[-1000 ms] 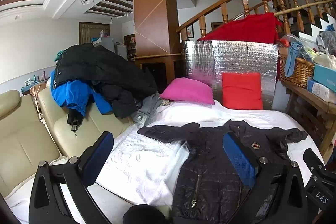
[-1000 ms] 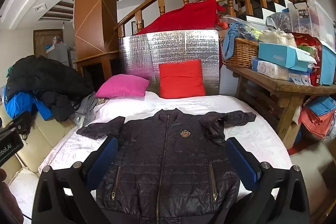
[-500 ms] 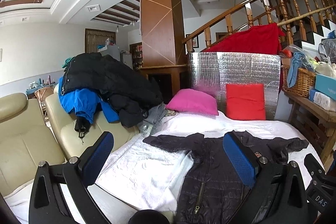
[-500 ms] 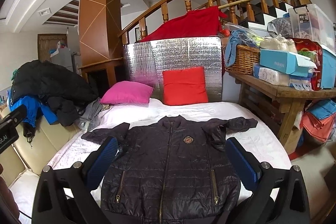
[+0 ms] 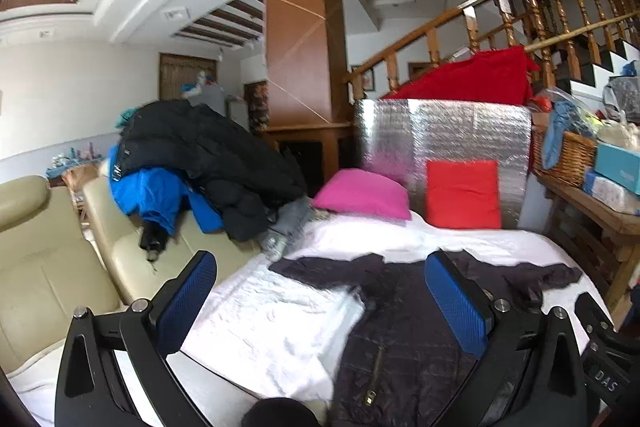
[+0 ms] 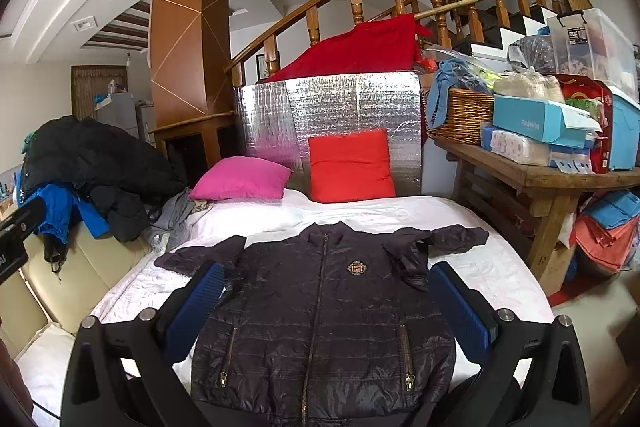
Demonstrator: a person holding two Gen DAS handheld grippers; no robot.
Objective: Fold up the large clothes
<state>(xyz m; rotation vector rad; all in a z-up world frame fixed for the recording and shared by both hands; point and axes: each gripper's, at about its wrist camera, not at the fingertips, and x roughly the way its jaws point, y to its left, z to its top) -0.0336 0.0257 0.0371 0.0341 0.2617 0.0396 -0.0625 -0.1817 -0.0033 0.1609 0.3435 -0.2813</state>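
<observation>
A dark quilted jacket (image 6: pixel 324 311) lies flat, front up and zipped, on the white bed (image 6: pixel 500 267), with both sleeves spread out sideways. It also shows in the left wrist view (image 5: pixel 400 331), seen from its left side. My right gripper (image 6: pixel 326 301) is open and empty, held above the jacket's lower half. My left gripper (image 5: pixel 320 291) is open and empty, held over the jacket's left edge and the bed cover. Neither gripper touches the jacket.
A cream sofa (image 5: pixel 48 267) left of the bed carries a pile of black and blue coats (image 5: pixel 192 171). A pink pillow (image 6: pixel 240 179) and a red pillow (image 6: pixel 350 167) lean against a silver panel (image 6: pixel 332 111). A cluttered wooden table (image 6: pixel 532 183) stands on the right.
Both grippers have risen and pulled back a little from the bed, so the jacket sits lower in both views. Both stay open and empty. The jacket has not moved.
</observation>
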